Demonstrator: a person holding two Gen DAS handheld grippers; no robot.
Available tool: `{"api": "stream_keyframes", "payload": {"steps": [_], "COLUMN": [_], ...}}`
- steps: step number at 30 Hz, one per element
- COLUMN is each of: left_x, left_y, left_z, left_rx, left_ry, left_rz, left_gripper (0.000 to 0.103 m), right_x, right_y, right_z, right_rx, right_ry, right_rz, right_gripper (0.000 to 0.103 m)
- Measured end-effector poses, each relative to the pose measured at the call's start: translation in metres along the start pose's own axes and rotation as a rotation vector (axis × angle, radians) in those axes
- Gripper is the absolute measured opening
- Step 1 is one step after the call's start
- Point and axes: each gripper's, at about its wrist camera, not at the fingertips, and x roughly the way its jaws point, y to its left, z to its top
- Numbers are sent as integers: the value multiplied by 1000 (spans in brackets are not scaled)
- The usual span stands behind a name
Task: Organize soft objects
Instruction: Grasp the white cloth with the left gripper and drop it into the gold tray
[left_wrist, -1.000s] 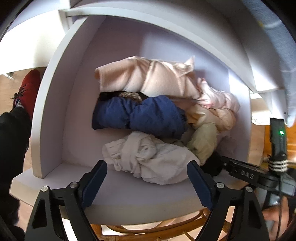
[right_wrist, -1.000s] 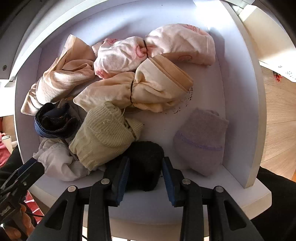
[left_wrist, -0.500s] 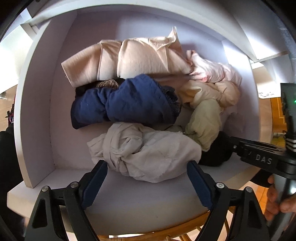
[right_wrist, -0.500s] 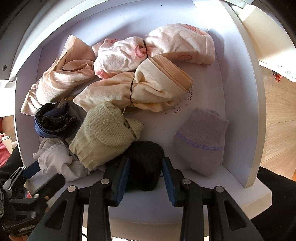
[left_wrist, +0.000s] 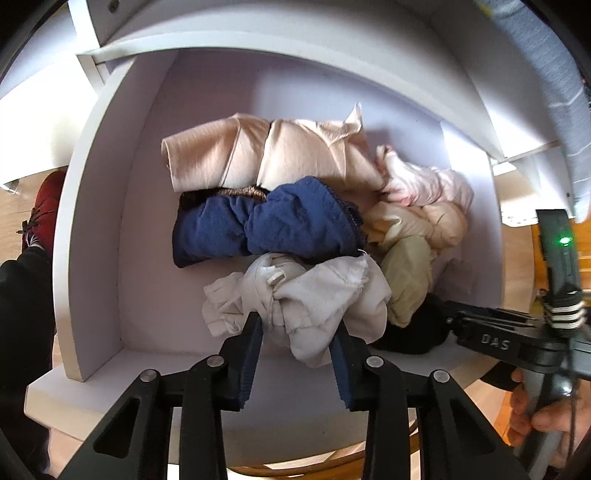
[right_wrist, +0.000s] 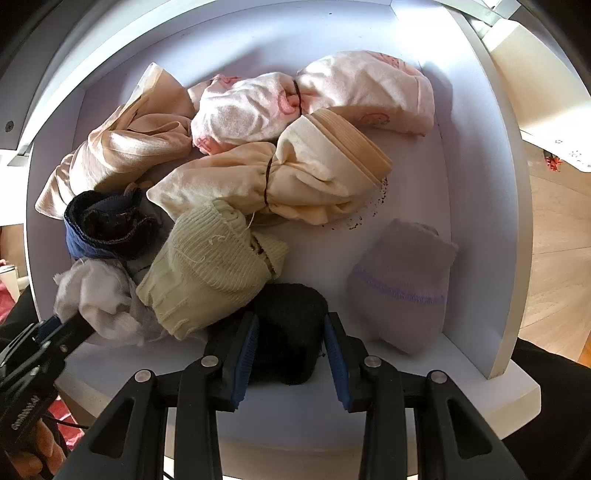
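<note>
White shelf (right_wrist: 480, 206), front edge: left gripper (left_wrist: 297, 334) clenched on pale grey cloth bundle (left_wrist: 317, 295); right gripper (right_wrist: 290, 338) clenched on black sock bundle (right_wrist: 291, 317), beside cream knit bundle (right_wrist: 210, 266).

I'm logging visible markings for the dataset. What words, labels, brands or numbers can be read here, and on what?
"DAS": white letters on the right gripper body, seen from the left wrist view.
White lettering on the left gripper body, in the right wrist view: too blurred to read.
No readable text on the clothes or the shelf.
</note>
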Motion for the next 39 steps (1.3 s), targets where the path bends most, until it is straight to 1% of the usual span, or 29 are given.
{"api": "stream_keyframes", "payload": {"steps": [4,8,12,17,22,25,30,35,39], "left_x": [-14,-37,-55,-81,-103,-114,-154,-220,-276], "left_y": [0,9,11,14,9,8,-1,-16,-26], "left_z": [-3,-11,-10,-9,-10,-9,-13,-13,-1], "left_rx": [-11,-18,-32,-46,-31,-45,-11,38,74], "left_ry": [-30,-69,-100,-178,-250,-284,-391,-536,-644], "left_rz": [-16,-48,-78,-137,-163,-185,-200,-226,-251], "left_gripper": [32,29,25,22,21,21,21,21,21], "right_x": [0,1,2,1,3,2,2,0,0], "right_y": [4,10,13,15,16,18,18,22,20], "right_z": [-2,-3,-4,-5,-7,-7,-8,-8,-8], "right_rx": [-17,-32,-32,-39,-46,-49,-46,-40,-34], "right_ry": [-2,-6,-6,-8,-11,-13,-13,-12,-12], "right_rz": [-11,-22,-22,-25,-30,-32,-30,-27,-20], "right_gripper": [36,36,36,36,36,36,36,36,36]}}
